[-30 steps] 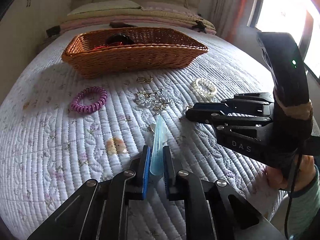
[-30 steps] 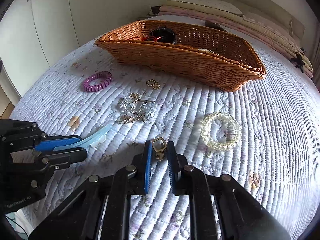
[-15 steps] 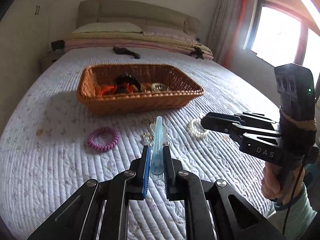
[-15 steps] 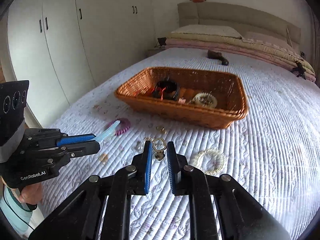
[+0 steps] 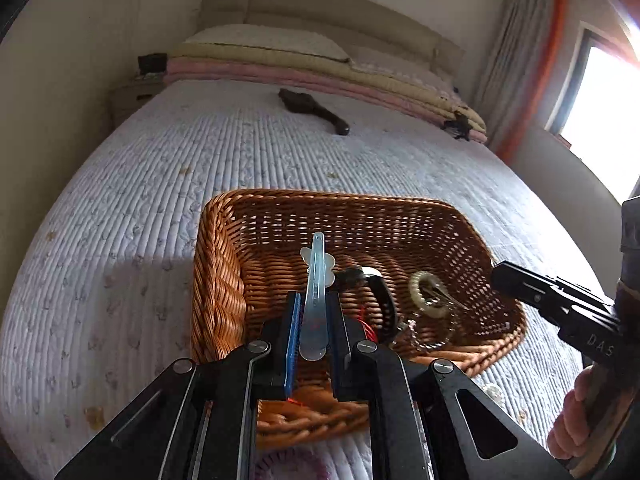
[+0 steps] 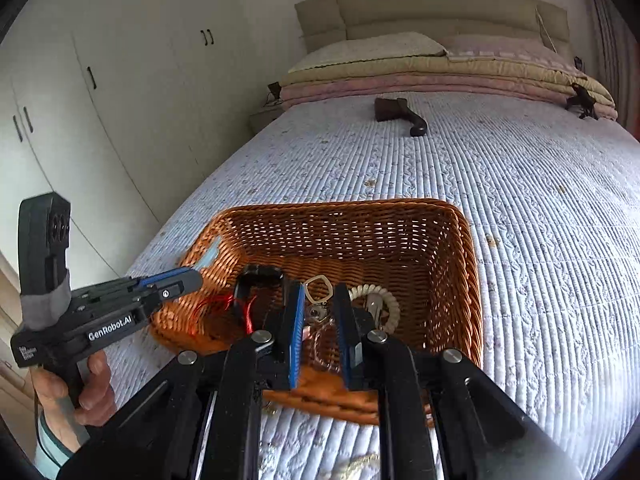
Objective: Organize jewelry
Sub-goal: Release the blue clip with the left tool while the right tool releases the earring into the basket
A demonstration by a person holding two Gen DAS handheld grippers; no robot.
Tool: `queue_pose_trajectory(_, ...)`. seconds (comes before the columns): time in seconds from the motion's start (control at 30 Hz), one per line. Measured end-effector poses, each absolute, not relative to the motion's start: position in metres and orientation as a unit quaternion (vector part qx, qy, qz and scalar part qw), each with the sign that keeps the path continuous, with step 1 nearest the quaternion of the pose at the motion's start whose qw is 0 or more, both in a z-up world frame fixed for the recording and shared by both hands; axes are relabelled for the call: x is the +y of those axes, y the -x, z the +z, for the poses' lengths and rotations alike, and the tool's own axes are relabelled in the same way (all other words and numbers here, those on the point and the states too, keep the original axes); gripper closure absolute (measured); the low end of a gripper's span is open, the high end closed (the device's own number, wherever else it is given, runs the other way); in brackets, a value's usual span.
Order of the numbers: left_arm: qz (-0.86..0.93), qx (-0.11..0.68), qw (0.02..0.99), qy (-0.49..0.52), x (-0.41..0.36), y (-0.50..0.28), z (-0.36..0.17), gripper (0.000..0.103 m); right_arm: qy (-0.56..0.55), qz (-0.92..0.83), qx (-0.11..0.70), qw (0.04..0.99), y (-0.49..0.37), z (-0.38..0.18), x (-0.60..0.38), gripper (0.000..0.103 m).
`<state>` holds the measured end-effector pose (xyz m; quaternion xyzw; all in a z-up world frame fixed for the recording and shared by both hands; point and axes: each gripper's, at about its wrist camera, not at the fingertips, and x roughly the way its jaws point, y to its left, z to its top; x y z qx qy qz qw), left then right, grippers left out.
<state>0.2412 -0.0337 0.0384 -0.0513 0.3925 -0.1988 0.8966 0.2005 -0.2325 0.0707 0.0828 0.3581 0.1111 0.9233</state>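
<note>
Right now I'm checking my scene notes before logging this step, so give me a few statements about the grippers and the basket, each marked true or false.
1. The left gripper holds a pale blue hair clip. True.
2. The right gripper is empty. False: a small metal clasp sits between its fingers.
3. Both grippers are above the wicker basket. True.
4. The basket is empty. False: a cream spiral hair tie and a black band lie inside.
5. A dark hairbrush lies inside the basket. False: it lies on the bedspread beyond it.
</note>
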Motion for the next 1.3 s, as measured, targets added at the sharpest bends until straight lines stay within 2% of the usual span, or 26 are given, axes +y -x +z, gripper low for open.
queue_pose_trajectory(0.3,-0.18,0.402,0.897,0.043,-0.039,-0.257,0.015,0.091,-0.103,0.092,0.423,0.895,-0.261,0.035,-0.235,0.086)
queue_pose_trajectory(0.77,-0.183,0.399,0.898,0.037,-0.04,-0.252,0.014,0.089,-0.11,0.104,0.435,0.888,-0.269,0.028,-0.226,0.083)
queue_pose_trajectory(0.9,-0.18,0.39,0.903,0.028,-0.039,-0.246,0.019,0.088,-0.116,0.105,0.427,0.891,-0.261,0.032,-0.227,0.079)
queue_pose_trajectory(1.07,-0.189,0.355,0.915,0.027,-0.034,-0.22,0.042,0.073,-0.131,0.127,0.409,0.894,-0.233,0.044,-0.231,0.078)
queue_pose_trajectory(1.3,-0.209,0.293,0.932,0.033,-0.022,-0.158,0.083,0.073,-0.121,0.156,0.365,0.91,-0.165,0.071,-0.221,0.078)
